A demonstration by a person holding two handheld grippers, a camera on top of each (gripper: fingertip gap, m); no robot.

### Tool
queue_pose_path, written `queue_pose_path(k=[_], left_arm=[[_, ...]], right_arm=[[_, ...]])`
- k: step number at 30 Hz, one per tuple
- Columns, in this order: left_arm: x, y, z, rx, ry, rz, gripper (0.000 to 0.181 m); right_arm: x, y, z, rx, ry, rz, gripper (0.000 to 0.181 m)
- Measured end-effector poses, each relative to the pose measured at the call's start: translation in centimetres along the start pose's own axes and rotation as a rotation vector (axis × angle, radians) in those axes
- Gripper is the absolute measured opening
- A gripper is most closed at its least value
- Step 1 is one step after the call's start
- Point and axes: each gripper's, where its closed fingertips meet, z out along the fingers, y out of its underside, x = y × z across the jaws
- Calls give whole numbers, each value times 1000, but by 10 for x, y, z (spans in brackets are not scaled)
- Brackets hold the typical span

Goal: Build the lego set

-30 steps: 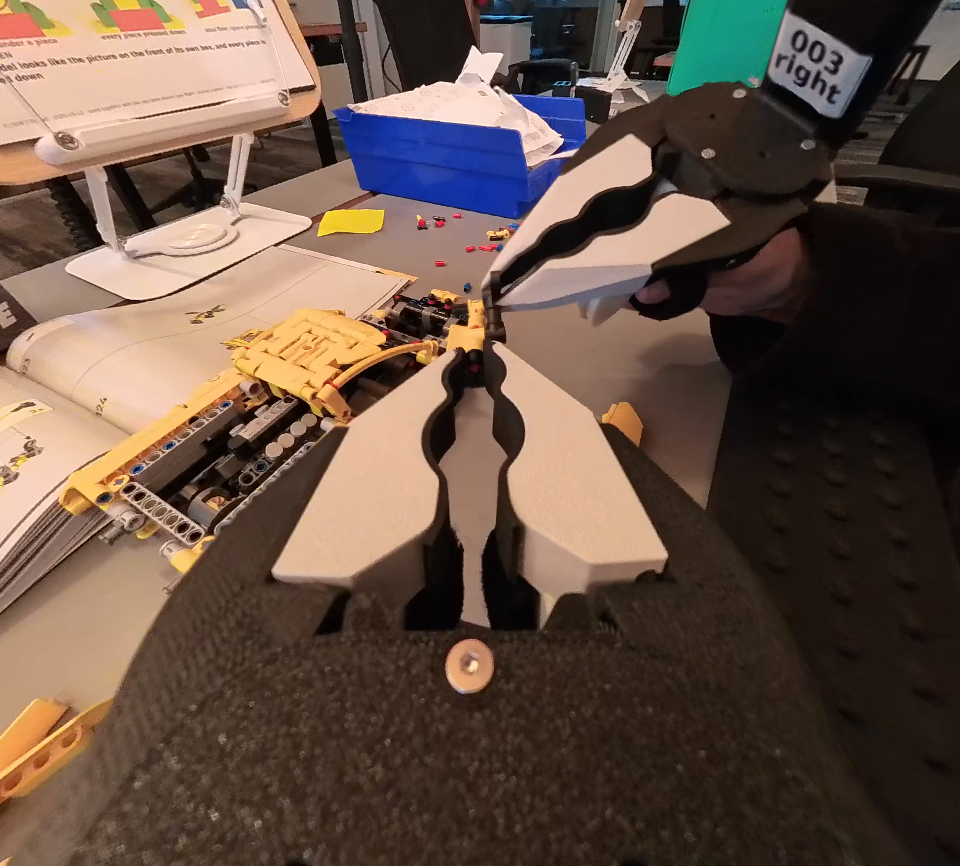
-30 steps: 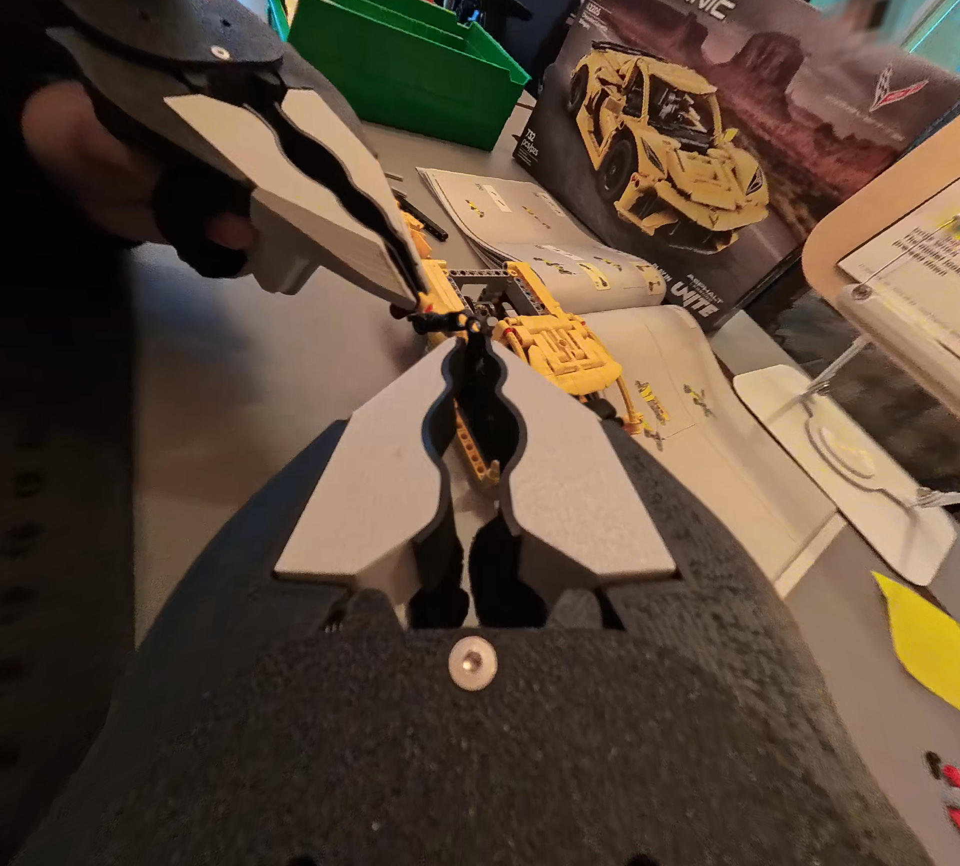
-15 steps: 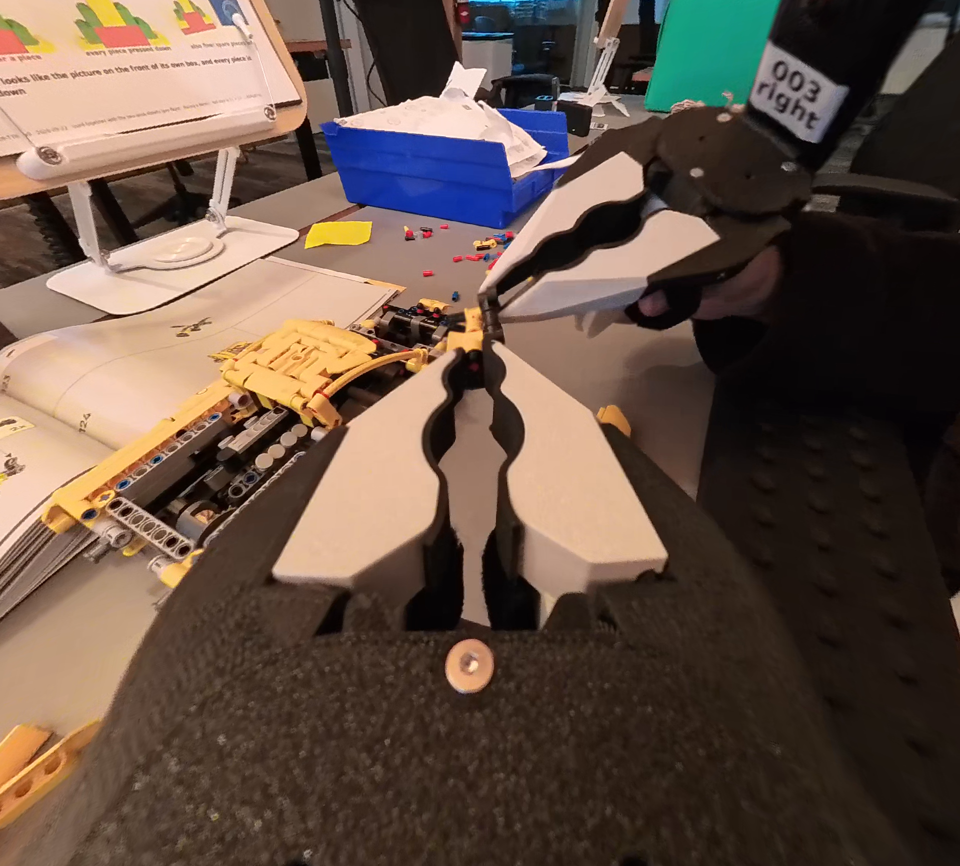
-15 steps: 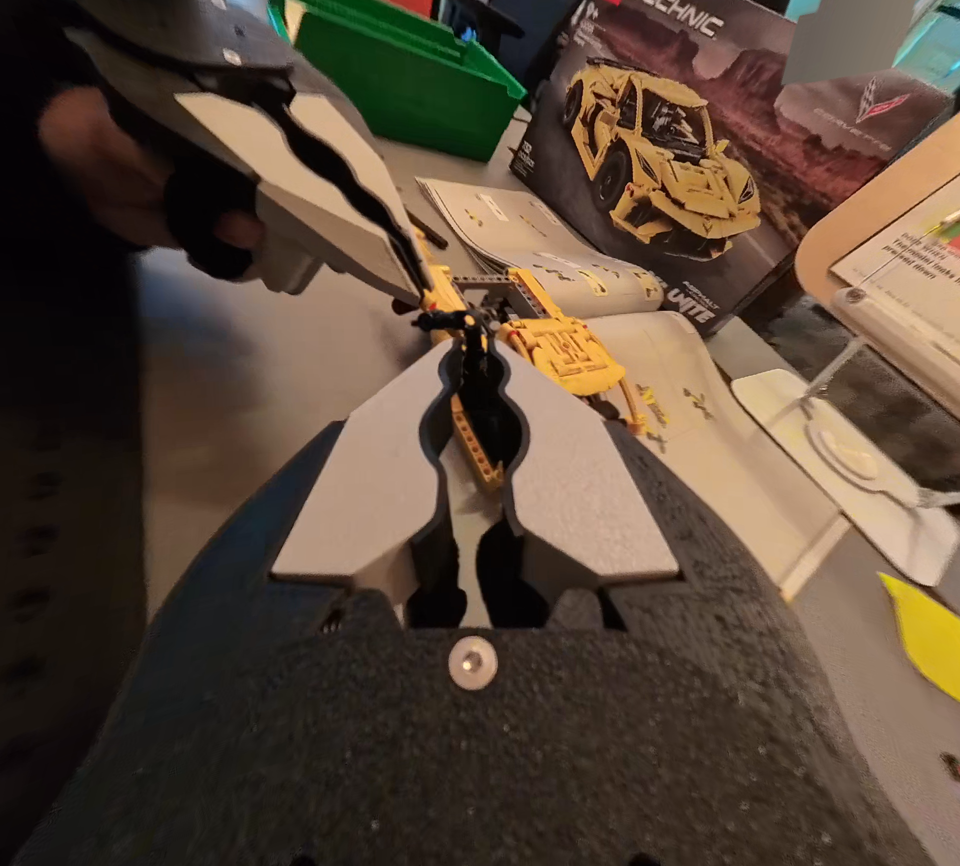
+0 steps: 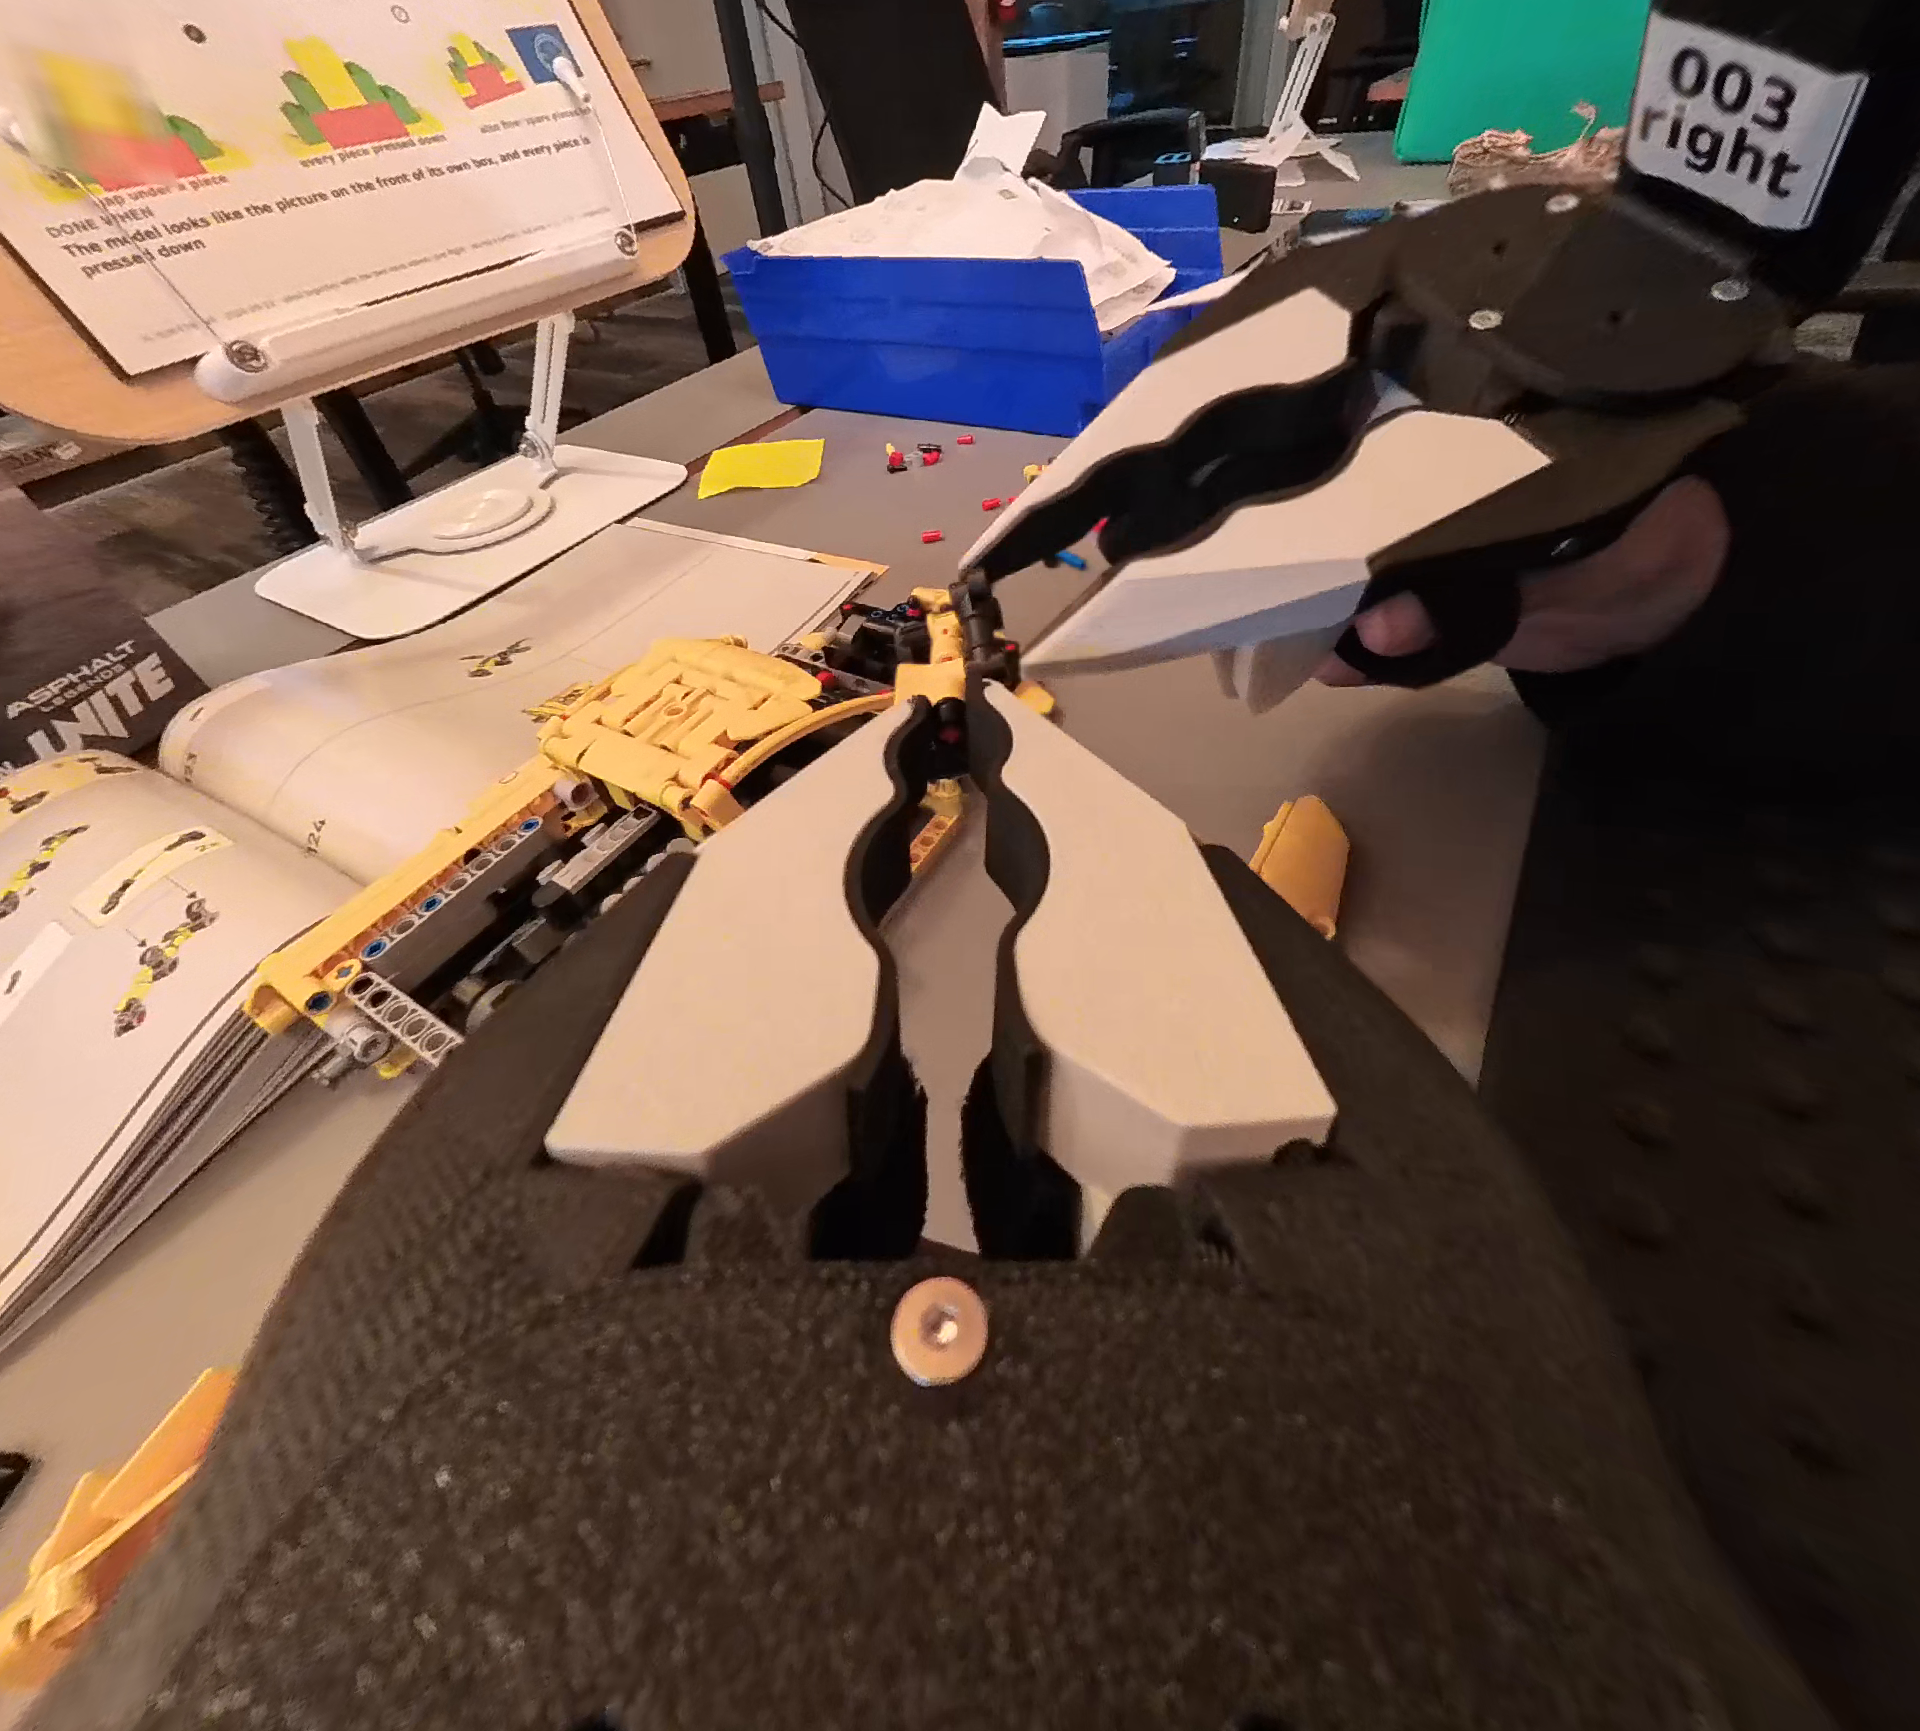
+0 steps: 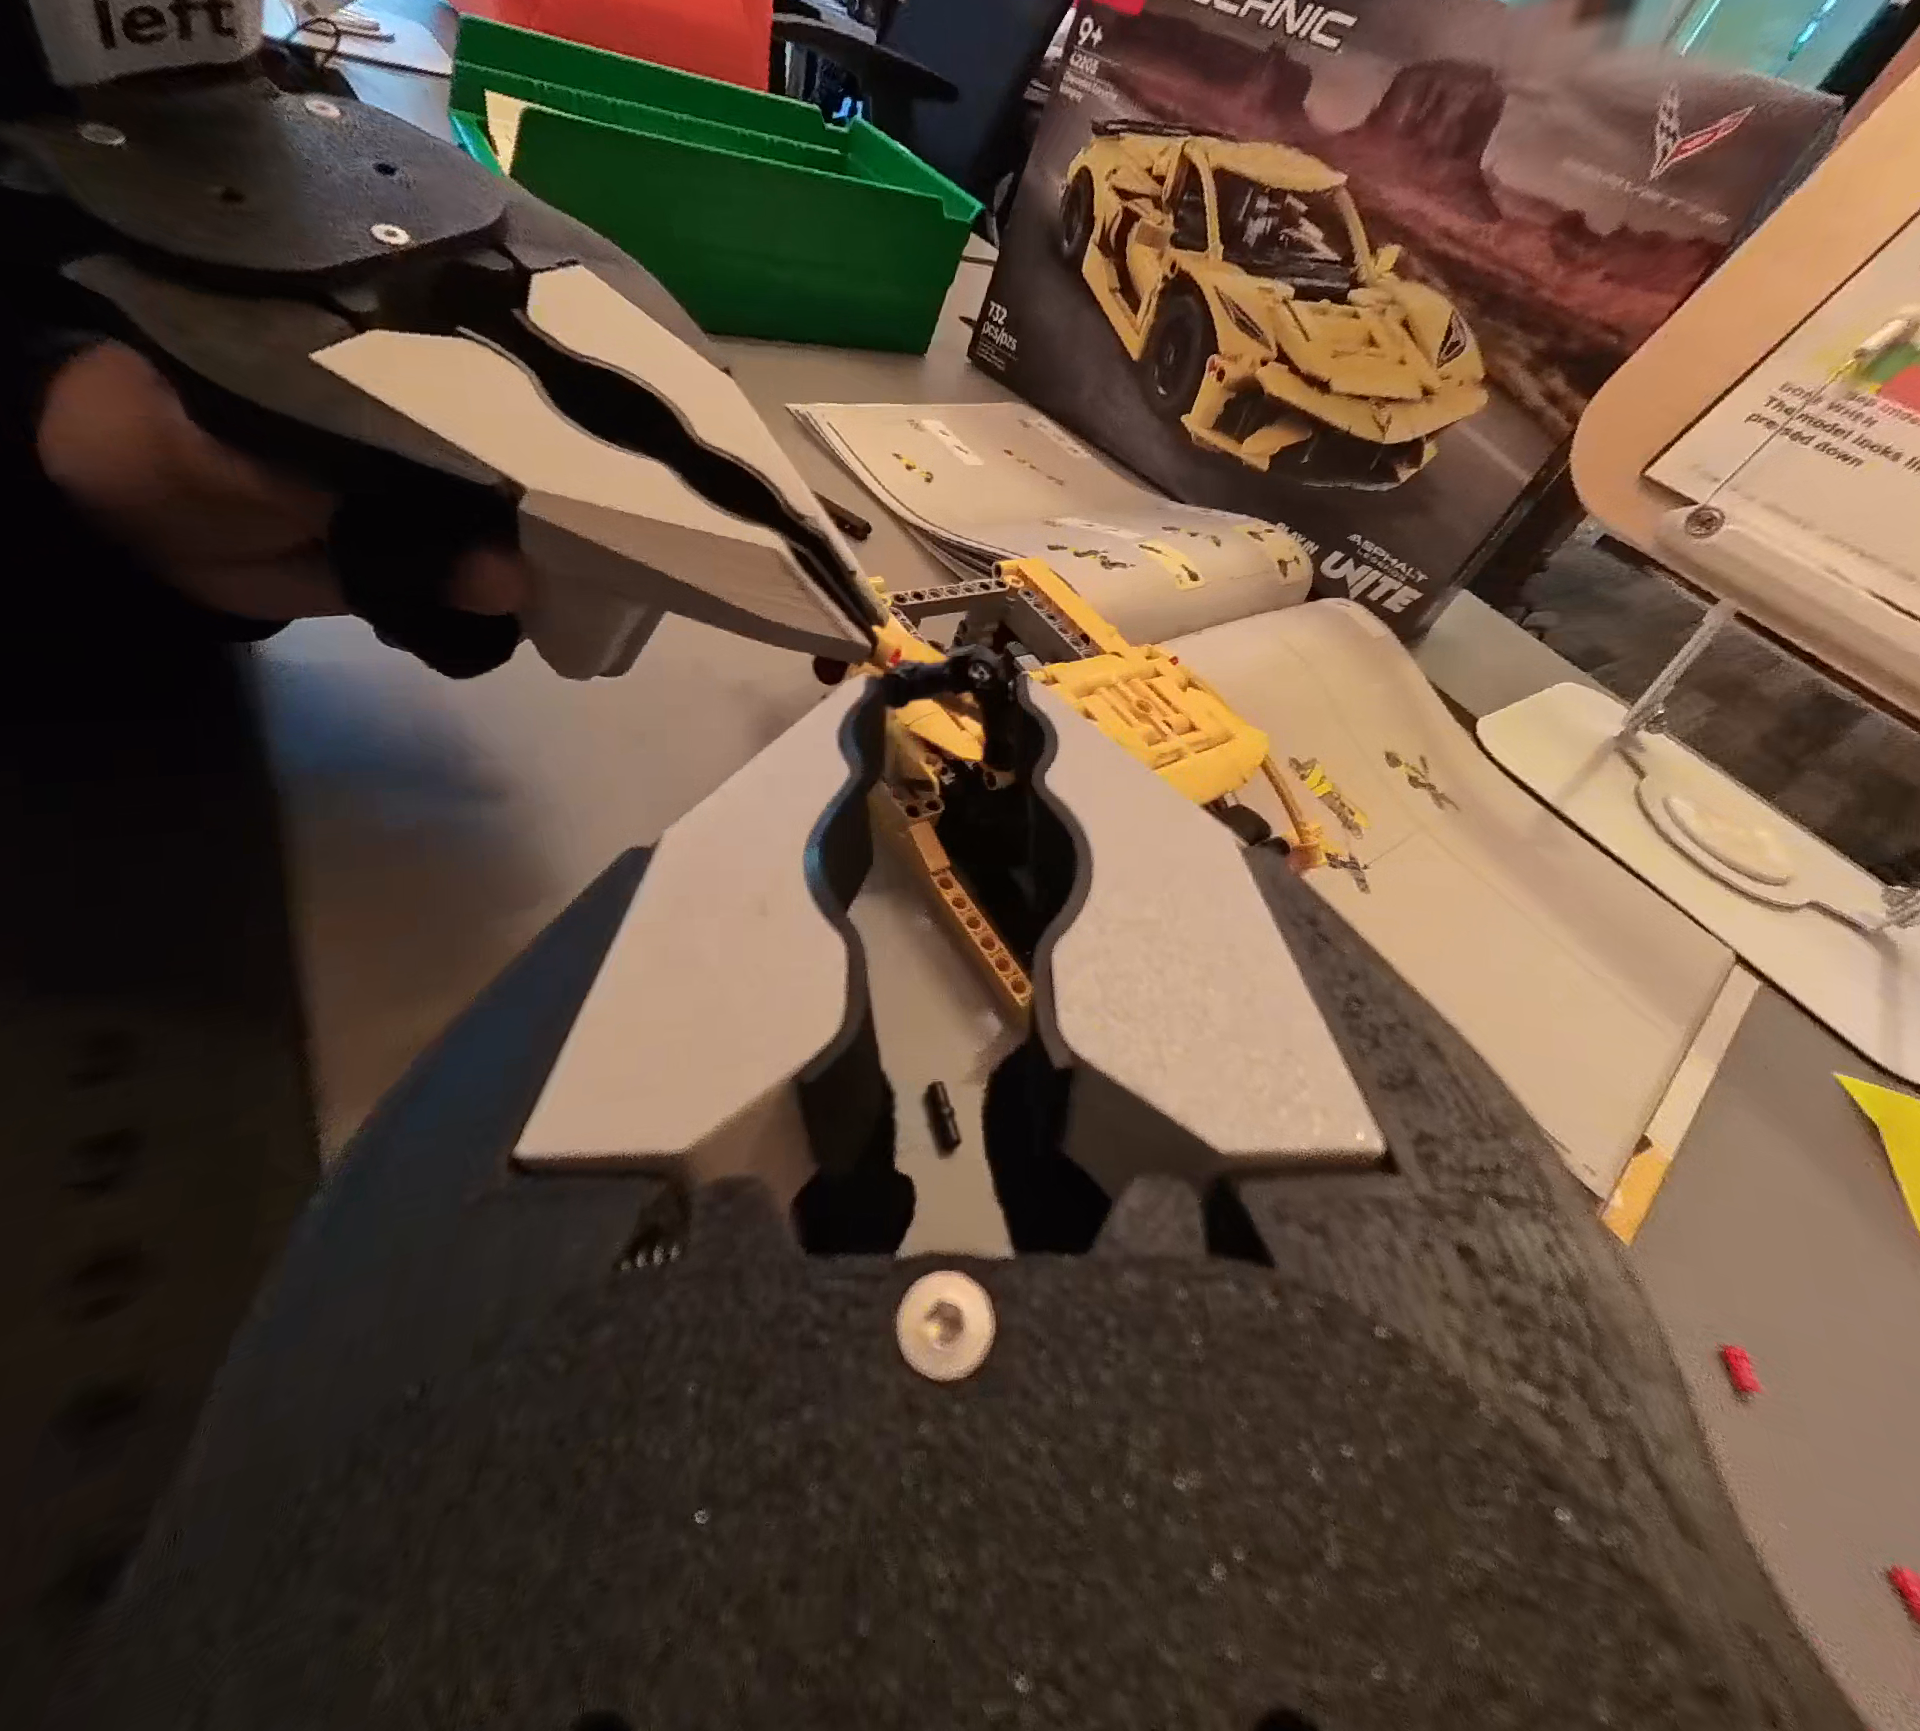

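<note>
The partly built yellow and black lego model (image 5: 675,725) lies on the open instruction booklet; it also shows in the right wrist view (image 6: 1143,705). My left gripper (image 5: 961,720) is shut on the model's near yellow end, and its closed tips show in the right wrist view (image 6: 862,627). My right gripper (image 6: 935,702) has its jaws partly apart, with a small black piece (image 6: 956,673) on the model's end between the tips. It reaches in from the right in the left wrist view (image 5: 992,616).
The set's box (image 6: 1351,227) and a green bin (image 6: 727,206) stand behind the booklet (image 6: 1039,486). A blue bin (image 5: 935,331), a sheet stand (image 5: 468,518), a yellow paper (image 5: 764,466) and small red pieces (image 5: 925,460) lie beyond. A black pin (image 6: 940,1115) lies near.
My right gripper's jaws have widened around the black piece. A small black pin now shows on the table between its fingers. My left gripper keeps its hold on the model.
</note>
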Motion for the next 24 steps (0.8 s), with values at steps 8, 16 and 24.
queue_pose_path(k=[8, 16, 24], left_arm=[[-1, 2, 0, -8, 11, -36, 6], [-1, 4, 1, -17, 16, -48, 6], [7, 7, 0, -16, 198, -340, 5]], right_arm=[[-2, 2, 1, -15, 16, -51, 25], [-4, 4, 3, -14, 7, -39, 27], [-2, 2, -6, 34, -59, -29, 33]])
